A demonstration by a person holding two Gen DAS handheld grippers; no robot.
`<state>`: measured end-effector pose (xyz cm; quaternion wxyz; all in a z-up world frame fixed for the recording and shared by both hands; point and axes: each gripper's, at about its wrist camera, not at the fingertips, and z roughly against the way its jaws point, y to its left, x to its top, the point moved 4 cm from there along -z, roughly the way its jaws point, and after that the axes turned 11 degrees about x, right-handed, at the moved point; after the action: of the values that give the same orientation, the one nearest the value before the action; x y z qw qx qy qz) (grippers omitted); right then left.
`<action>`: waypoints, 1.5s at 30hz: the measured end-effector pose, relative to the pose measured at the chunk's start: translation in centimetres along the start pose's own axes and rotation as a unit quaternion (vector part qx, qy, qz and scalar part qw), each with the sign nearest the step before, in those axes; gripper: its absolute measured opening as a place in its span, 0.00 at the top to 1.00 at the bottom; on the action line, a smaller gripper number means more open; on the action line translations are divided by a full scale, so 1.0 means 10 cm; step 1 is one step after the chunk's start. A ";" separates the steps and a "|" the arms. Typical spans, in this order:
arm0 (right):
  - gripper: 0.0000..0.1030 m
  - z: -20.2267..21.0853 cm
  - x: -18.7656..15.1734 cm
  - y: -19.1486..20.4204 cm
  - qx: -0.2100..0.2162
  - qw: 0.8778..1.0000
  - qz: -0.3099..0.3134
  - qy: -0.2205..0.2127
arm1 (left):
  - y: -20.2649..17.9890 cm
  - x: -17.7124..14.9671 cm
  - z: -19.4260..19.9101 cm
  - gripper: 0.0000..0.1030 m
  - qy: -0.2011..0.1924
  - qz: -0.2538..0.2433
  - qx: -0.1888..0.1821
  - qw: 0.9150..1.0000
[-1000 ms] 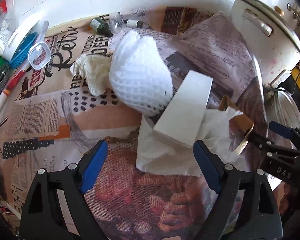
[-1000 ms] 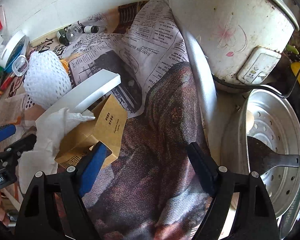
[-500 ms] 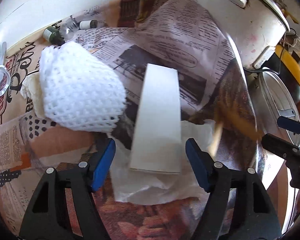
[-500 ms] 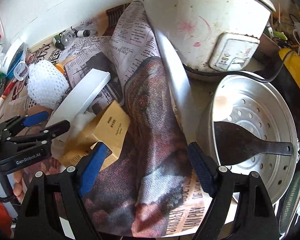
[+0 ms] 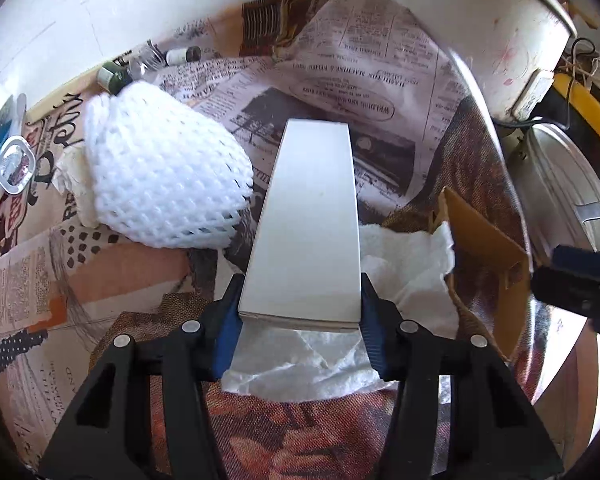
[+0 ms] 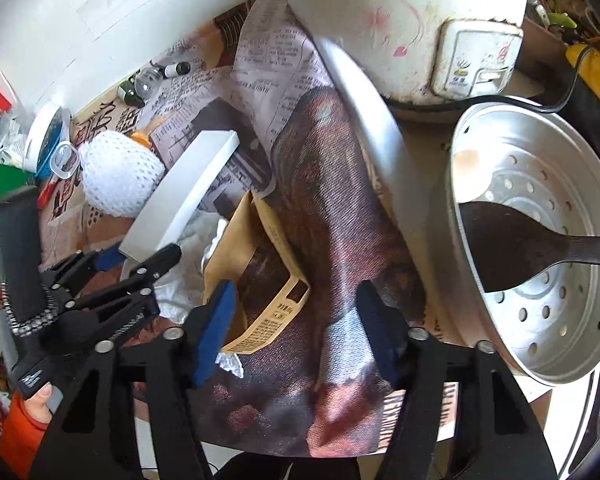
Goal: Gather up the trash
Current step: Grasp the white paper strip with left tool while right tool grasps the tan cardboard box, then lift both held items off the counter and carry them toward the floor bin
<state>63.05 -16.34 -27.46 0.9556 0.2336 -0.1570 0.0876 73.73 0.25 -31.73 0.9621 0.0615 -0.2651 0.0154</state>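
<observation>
With jaws just narrowed, left gripper (image 5: 300, 320) clamps the near end of the white box (image 5: 312, 216), blue pads against both long sides; box sits on crumpled tissue (image 5: 404, 268) beside the foam net (image 5: 160, 172). Right gripper (image 6: 296, 328) jaws also just narrowed, half open astride the brown paper bag (image 6: 260, 264); only the left pad touches it.

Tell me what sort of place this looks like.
Probably a cluttered home kitchen table: a worn white rice cooker, a perforated metal steamer tray holding a dark rice paddle, and a newspaper-print tablecloth strewn with rubbish.
</observation>
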 end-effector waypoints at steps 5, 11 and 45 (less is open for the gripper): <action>0.64 -0.18 -0.03 0.01 0.025 0.999 -0.015 0.026 | 0.11 0.01 0.28 0.51 -0.021 0.013 -0.003 1.000; 0.75 -0.38 -0.07 -0.05 0.028 0.998 -0.037 0.040 | 0.23 0.00 0.48 0.52 -0.038 0.029 0.007 0.999; 0.99 1.11 -0.83 0.99 0.016 0.980 0.025 -0.199 | 1.07 -1.00 2.42 0.52 -0.186 0.054 -0.003 0.981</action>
<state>50.05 -13.66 -16.82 0.8988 0.2578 -0.3484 0.0656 52.21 7.85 -15.03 0.8937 0.0463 -0.4428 0.0550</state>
